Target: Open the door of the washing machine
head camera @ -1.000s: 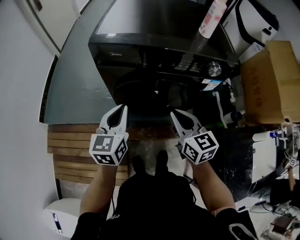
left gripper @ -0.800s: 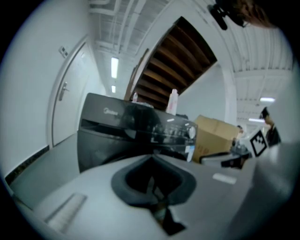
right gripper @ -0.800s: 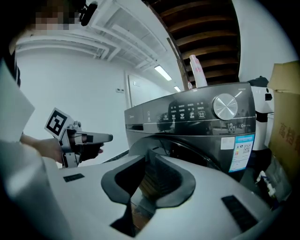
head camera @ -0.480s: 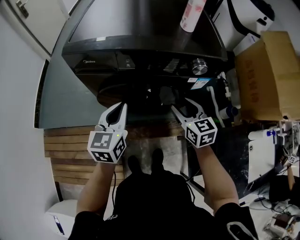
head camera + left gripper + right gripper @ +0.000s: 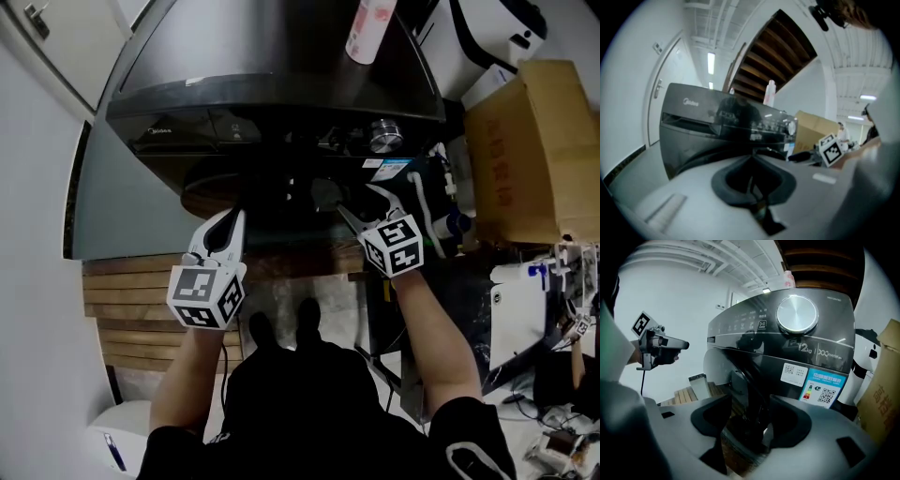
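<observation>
The black front-loading washing machine (image 5: 272, 75) fills the top of the head view, its round door (image 5: 253, 192) dark and facing me. My right gripper (image 5: 364, 200) is at the door's right edge, below the silver knob (image 5: 382, 134). Its jaws have just been opening. In the right gripper view the right gripper (image 5: 750, 404) stands wide, the door's rim (image 5: 740, 380) between its fingers, and the pads do not press on it. My left gripper (image 5: 232, 217) hangs in front of the door's lower left, fingers together, holding nothing. In its own view the left gripper (image 5: 752, 159) shows closed tips.
A pink and white bottle (image 5: 367, 28) stands on the machine's top. A cardboard box (image 5: 525, 150) and white hoses (image 5: 417, 211) crowd the right side. Wooden slats (image 5: 131, 300) cover the floor at left. My feet (image 5: 281, 328) are just below the door.
Both grippers have moved in toward the machine. The right gripper's jaws went from shut to wide open and now straddle the door's right edge. The left gripper stays shut.
</observation>
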Motion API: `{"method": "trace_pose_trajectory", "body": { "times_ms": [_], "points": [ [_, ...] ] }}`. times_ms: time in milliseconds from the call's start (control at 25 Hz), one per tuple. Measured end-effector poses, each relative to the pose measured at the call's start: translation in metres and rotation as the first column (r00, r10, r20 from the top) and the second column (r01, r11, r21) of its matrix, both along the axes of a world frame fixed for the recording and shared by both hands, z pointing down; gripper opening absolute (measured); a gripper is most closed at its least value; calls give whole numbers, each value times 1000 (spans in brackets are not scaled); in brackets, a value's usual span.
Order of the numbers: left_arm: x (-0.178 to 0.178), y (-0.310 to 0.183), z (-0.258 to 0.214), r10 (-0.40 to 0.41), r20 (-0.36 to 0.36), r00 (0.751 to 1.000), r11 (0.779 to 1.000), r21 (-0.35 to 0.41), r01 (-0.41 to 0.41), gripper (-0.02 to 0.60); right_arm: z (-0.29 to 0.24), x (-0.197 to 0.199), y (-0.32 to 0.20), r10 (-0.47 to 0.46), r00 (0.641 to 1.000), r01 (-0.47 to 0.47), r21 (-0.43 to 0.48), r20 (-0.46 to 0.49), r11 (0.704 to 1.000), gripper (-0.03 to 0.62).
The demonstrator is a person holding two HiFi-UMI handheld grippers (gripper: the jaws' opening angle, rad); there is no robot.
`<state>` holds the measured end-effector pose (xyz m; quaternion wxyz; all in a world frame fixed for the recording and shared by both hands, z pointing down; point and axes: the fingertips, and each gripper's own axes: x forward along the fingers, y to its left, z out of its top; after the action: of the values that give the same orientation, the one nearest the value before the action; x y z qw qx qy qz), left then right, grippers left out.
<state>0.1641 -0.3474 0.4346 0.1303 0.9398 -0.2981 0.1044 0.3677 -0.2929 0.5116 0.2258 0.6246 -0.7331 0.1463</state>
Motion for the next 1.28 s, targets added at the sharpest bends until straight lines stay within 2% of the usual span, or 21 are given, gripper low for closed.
{"method": "trace_pose_trajectory", "body": {
  "times_ms": [320,520,640,840,1080,1280],
  "points": [
    [2,5,-1,-3,7,1000,1000,-1,3,8,15,4,-9,-67,995,63,-49,-71,997,234],
    [3,7,1,-3,15,1000,1000,-6,3,8,16,4,-19,-104,988,98,-60,-110,993,198],
    [3,7,2,-5,19,1000,1000,-6,5,8,17,6,-20,-152,979,142,-81,-139,987,149],
    [3,7,5,-15,30,999,1000,-12,15,8,19,7,-20,-261,953,238,-153,-156,959,126],
    [5,8,7,-36,39,999,999,-18,37,8,31,-1,-24,-389,891,337,-231,-236,913,143],
    [6,8,9,-63,47,997,998,-23,65,8,30,-1,-25,-400,894,361,-206,-201,910,138]
  ]
}}
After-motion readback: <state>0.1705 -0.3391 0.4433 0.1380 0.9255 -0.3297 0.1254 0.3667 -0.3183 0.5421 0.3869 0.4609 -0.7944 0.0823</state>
